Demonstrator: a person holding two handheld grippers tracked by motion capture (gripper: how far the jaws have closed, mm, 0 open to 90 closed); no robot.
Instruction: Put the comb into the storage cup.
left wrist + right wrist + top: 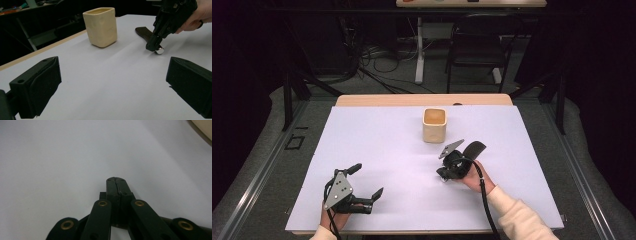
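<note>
A black chair [477, 45] stands beyond the white-covered table [377, 150].

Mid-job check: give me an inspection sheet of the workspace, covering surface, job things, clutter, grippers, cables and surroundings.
Surface: white sheet over a wooden table, flat and clean.
Job's things: cream cup upright near the far middle; a dark flat piece lies behind the right gripper; a small shiny metal end shows at that gripper's tip, and whether it is gripped cannot be told.
Clutter: nothing seen.
Grippers: left gripper jaws wide apart, nothing between them, near edge; right gripper jaws shut, tip down at the sheet.
Cables: one black cable trails from the right gripper over the sleeve.
Surroundings: dark room, chair and loose floor cables beyond the table.
</note>
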